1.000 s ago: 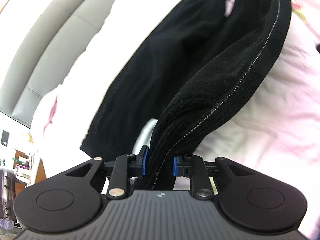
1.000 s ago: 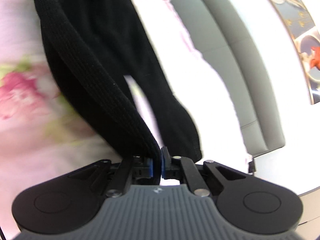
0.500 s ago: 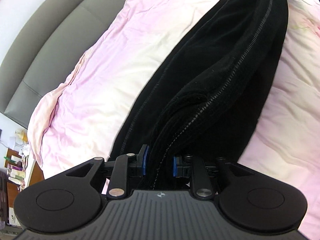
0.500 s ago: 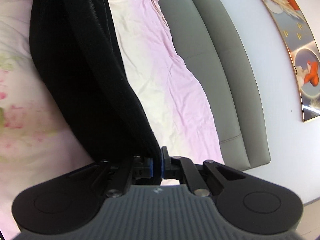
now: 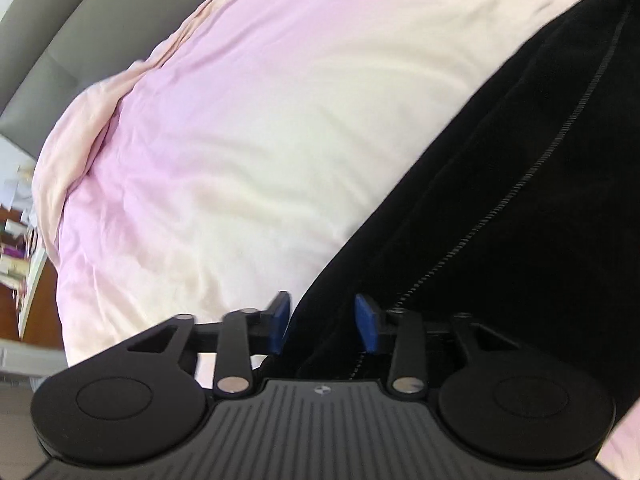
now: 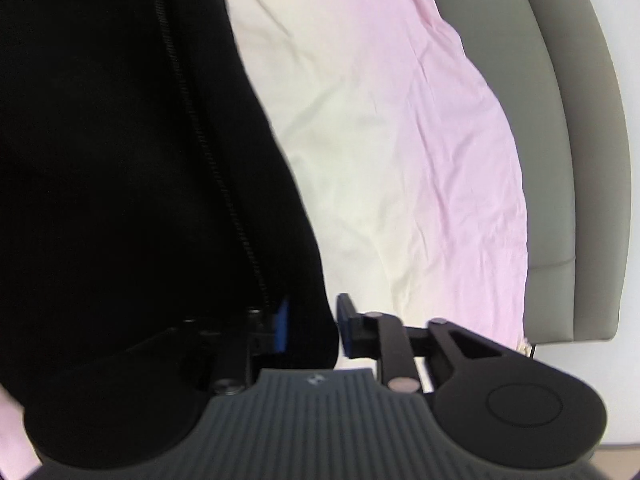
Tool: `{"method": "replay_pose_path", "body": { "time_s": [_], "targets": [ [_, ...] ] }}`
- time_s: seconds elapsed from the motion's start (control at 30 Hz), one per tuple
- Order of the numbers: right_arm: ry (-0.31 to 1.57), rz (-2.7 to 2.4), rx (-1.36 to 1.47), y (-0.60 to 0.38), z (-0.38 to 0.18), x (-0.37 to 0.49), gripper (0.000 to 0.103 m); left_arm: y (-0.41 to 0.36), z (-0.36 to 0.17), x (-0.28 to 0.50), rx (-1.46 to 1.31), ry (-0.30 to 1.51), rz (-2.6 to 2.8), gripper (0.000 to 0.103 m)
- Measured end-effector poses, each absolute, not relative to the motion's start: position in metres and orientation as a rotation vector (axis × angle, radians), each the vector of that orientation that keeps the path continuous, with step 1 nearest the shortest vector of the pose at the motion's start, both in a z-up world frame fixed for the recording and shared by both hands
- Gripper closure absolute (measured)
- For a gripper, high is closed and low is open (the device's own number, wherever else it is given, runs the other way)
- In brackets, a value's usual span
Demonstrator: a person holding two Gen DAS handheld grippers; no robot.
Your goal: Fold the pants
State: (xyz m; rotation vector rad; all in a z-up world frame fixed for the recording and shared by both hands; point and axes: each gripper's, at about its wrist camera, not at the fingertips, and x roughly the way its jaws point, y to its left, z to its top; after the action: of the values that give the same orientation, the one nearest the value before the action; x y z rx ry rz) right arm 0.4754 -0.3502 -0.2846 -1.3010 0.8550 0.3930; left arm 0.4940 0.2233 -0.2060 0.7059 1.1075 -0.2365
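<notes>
The black pants point(image 5: 500, 200) lie on the pink and cream bedsheet point(image 5: 248, 128), with a stitched side seam running along them. My left gripper point(image 5: 323, 322) is open, its blue pads apart, and the pants' edge lies loose between them. In the right wrist view the pants point(image 6: 120, 160) fill the left side. My right gripper point(image 6: 312, 326) is open too, with the fabric edge between its spread pads and covering the left finger.
A grey padded headboard point(image 6: 560, 120) runs along the far side of the bed, and it also shows in the left wrist view point(image 5: 60, 24). A bedside stand with small items point(image 5: 20, 240) sits at the far left. The sheet point(image 6: 380, 160) lies bare beside the pants.
Both grippers have come down to the bed with the pants and opened. The fabric they were pinching now lies slack on the sheet between the pads.
</notes>
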Motion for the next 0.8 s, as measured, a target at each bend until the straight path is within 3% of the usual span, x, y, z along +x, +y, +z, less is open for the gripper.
{"method": "replay_pose_path", "body": {
  "time_s": [0.1, 0.13, 0.23, 0.37, 0.47, 0.67, 0.8],
  "targets": [
    [0.871, 0.239, -1.161, -0.361, -0.278, 0.492, 0.035, 0.230, -0.209, 0.494, 0.661, 1.083, -0.204, 0.044],
    [0.878, 0.211, -1.119, -0.364, -0.276, 0.500, 0.032, 0.227, -0.209, 0.493, 0.663, 1.073, -0.198, 0.041],
    [0.872, 0.156, -1.105, -0.371, -0.269, 0.500, 0.028, 0.230, -0.211, 0.495, 0.663, 1.060, -0.190, 0.035],
    [0.869, 0.025, -1.092, -0.397, -0.244, 0.500, 0.027, 0.228, -0.203, 0.488, 0.667, 1.050, -0.176, 0.034],
    [0.822, -0.166, -1.174, -0.415, -0.223, 0.490, 0.034, 0.228, -0.198, 0.484, 0.679, 1.032, -0.151, 0.034],
    [0.865, -0.184, -0.976, -0.449, -0.189, 0.442, 0.034, 0.237, -0.184, 0.474, 0.705, 1.016, -0.075, 0.035],
    [0.931, -0.130, -0.787, -0.459, -0.210, 0.417, 0.034, 0.253, -0.171, 0.462, 0.662, 1.018, -0.009, 0.034]
  ]
}}
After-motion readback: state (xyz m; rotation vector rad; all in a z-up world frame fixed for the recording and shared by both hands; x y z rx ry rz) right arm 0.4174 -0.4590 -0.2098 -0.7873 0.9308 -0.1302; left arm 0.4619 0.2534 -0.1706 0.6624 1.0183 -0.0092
